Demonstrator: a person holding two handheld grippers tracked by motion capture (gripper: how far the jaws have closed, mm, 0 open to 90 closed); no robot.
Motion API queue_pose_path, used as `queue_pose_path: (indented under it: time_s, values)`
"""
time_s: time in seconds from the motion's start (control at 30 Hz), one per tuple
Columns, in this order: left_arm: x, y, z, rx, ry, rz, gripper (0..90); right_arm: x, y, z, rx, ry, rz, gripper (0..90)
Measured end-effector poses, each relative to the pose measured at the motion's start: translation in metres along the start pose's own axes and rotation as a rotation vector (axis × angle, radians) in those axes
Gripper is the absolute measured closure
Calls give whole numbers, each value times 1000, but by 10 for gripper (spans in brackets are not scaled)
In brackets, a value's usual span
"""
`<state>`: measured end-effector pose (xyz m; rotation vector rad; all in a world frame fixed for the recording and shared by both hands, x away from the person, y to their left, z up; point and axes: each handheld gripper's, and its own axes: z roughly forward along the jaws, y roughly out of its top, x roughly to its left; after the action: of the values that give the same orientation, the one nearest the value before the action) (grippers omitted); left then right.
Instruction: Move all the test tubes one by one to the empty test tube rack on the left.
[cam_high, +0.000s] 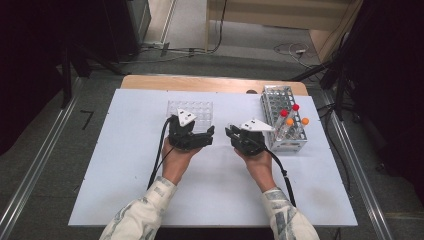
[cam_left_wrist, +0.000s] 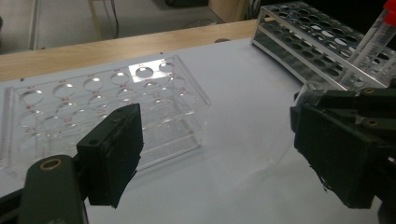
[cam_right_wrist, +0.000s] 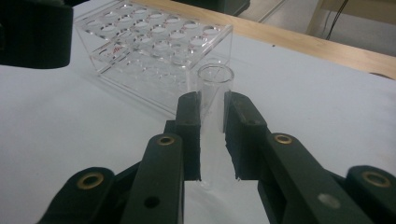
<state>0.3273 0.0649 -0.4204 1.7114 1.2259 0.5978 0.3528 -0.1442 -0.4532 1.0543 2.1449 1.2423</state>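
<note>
- Hands come in from the near edge of the white table (cam_high: 125, 200), forearms in pale patterned sleeves, and the two tools meet close together at the table's middle, their jaws turned toward one another.
- Left gripper (cam_high: 202, 137) sits just in front of the clear acrylic rack (cam_high: 192, 110); its jaws stand wide apart with nothing between them, as the left gripper view shows.
- Right gripper (cam_right_wrist: 212, 135) is clamped on a clear test tube (cam_right_wrist: 214, 88), both pads pressing the tube's sides.
- Tube stands roughly upright between the pads, open mouth up, without a cap; it looks empty, and its rounded bottom shows below the pads.
- Behind the tube lies the clear acrylic rack, its round holes unfilled.
- Metal rack (cam_high: 285, 120) stands at the table's right, just beside the right hand, holding capped tubes (cam_high: 290, 117) with red and orange tops.
</note>
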Motion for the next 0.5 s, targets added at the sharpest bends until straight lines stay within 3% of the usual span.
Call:
queue_pose_path:
  time_s: [0.2,0.33,0.37,0.5]
  values:
    - [-9,4,6,-6,-55,12,257,4,1,4,-2,9,2,732]
    - [-14,7,9,-5,-93,32,377,11,5,6,-9,21,-10,733]
    - [-15,7,9,-3,-103,38,457,15,7,7,-13,29,-17,732]
    - [-17,9,13,7,-132,35,530,21,9,9,-16,42,-28,732]
